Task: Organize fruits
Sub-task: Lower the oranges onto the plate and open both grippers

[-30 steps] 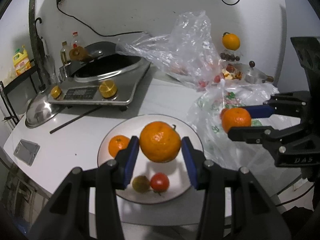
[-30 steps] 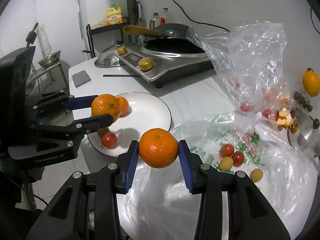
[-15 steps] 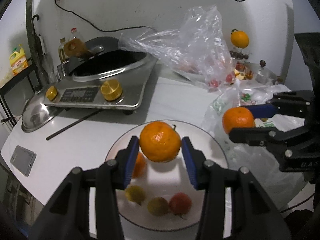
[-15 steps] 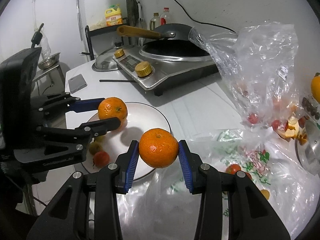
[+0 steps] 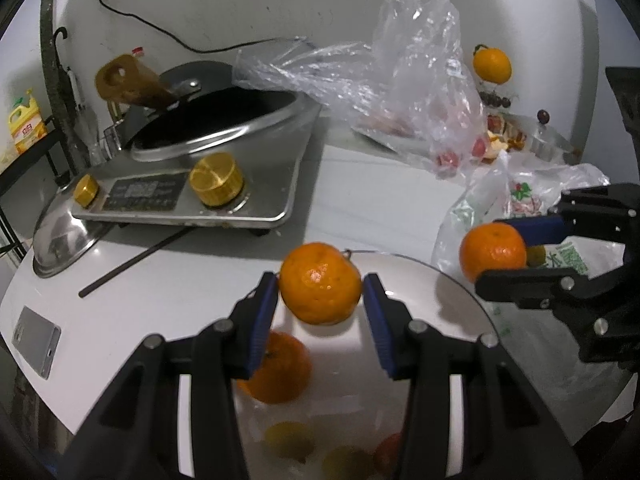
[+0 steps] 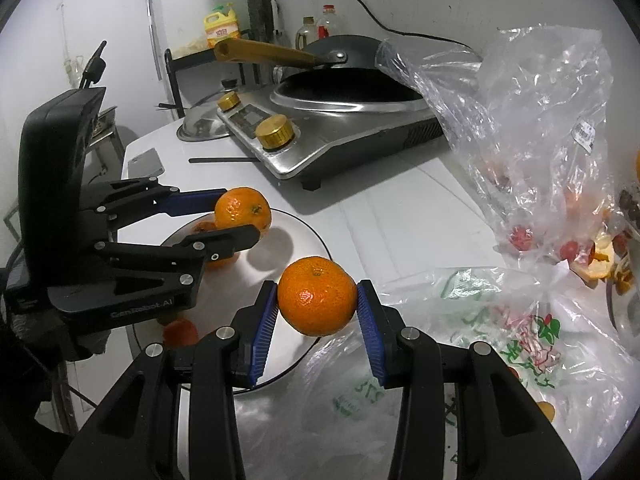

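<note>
My left gripper is shut on an orange mandarin, held above the white plate. On that plate lie another mandarin, small yellow fruits and a red tomato. My right gripper is shut on a second mandarin over the plate's right edge. In the right wrist view the left gripper hangs with its mandarin over the plate's far side. The right gripper shows at the right of the left wrist view.
An induction cooker with a wok stands behind the plate. Clear plastic bags with small tomatoes and a printed bag cover the right side. A chopstick, a phone and a steel lid lie at left.
Both grippers have moved forward and a little down with their mandarins toward the plate; the plate now lies closer under them and the cooker looms larger.
</note>
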Demonstrator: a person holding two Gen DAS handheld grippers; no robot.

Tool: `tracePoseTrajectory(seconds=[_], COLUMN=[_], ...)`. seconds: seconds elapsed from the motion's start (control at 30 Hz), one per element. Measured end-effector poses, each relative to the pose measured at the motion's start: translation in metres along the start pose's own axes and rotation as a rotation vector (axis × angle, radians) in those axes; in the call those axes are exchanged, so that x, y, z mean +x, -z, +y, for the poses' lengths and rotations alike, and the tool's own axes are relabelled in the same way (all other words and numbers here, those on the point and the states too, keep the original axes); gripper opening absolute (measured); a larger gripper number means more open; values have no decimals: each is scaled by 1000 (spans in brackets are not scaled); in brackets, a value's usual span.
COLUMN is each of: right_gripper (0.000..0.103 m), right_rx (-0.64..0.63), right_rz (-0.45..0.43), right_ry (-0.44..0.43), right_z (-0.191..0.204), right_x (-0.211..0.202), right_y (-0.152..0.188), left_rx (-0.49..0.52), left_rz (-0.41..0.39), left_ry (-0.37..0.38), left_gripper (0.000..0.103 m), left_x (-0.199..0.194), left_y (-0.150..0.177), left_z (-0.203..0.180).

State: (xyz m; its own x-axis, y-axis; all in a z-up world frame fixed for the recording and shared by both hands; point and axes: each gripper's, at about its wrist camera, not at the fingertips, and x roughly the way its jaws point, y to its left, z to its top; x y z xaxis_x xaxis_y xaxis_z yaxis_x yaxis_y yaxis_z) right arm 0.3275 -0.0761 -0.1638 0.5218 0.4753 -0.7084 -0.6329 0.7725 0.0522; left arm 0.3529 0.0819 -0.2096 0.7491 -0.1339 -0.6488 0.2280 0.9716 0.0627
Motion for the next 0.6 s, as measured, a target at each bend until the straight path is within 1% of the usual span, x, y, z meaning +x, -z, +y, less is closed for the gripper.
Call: tracePoseTrajectory(seconds=[0.17,0.4,0.6], right_gripper=[43,43,43], right_rx=[13,18,16], right_rz=[7,17,22], right_ry=[-5,-8,-6], right_z=[-4,-6,-6], right_x=[5,9,11], right_y=[2,3,3], left_rx=[12,5,-1], left_rz=[37,66,63], left_ry=[-5,-8,-9], left_gripper=[45,45,46], left_x=[12,22,22], left_y=[2,6,6], left_z=[1,0,1])
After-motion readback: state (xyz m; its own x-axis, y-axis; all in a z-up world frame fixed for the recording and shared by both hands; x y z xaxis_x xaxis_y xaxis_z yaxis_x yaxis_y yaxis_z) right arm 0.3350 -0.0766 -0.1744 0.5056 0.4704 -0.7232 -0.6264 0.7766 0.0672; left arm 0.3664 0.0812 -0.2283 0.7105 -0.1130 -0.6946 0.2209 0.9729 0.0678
